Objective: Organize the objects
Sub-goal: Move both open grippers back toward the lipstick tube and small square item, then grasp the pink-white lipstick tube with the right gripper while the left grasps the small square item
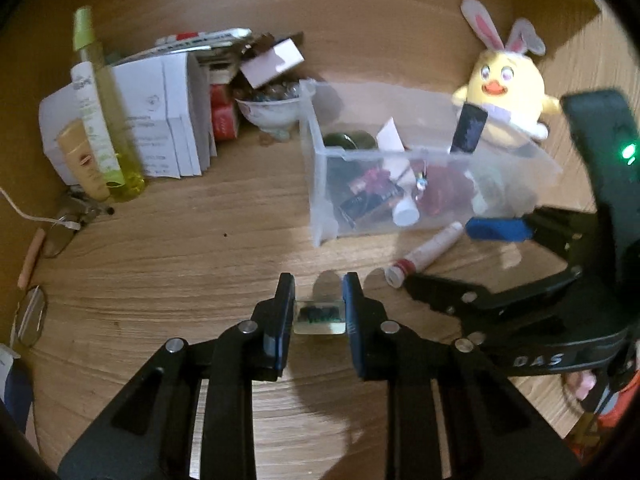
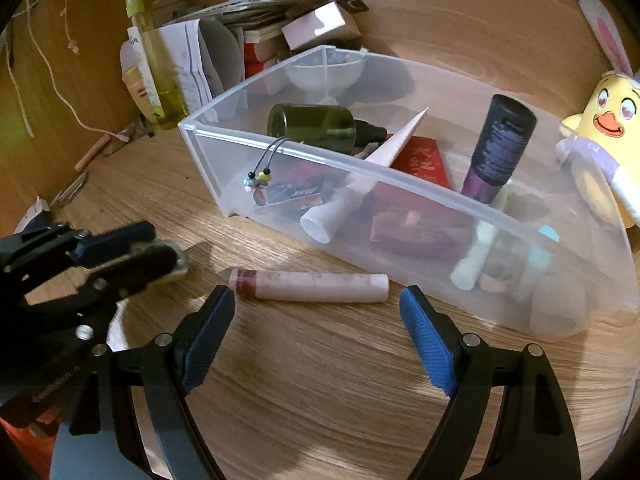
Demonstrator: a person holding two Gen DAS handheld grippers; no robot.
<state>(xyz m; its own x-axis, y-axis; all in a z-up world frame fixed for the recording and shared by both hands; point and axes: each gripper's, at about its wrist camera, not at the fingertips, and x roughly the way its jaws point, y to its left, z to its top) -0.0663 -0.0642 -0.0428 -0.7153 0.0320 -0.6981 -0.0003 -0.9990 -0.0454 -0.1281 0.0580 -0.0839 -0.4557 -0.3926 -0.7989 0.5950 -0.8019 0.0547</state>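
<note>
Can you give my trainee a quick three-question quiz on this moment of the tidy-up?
1. True or false: the right gripper is clamped on the white tube.
2. What does the left gripper hold? A) small clear block B) green bottle C) plush chick
3. Where does the white tube lie relative to the clear bin?

Key:
1. False; its jaws stand open, the tube ahead of them.
2. A, the small clear block.
3. Outside, on the wooden desk along the bin's near wall.

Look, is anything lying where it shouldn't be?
Yes. A white tube with a dark red band lies on its side on the wooden table, just outside the clear plastic bin that holds the other small items. A beaded charm dangles over the bin's front wall.
</note>
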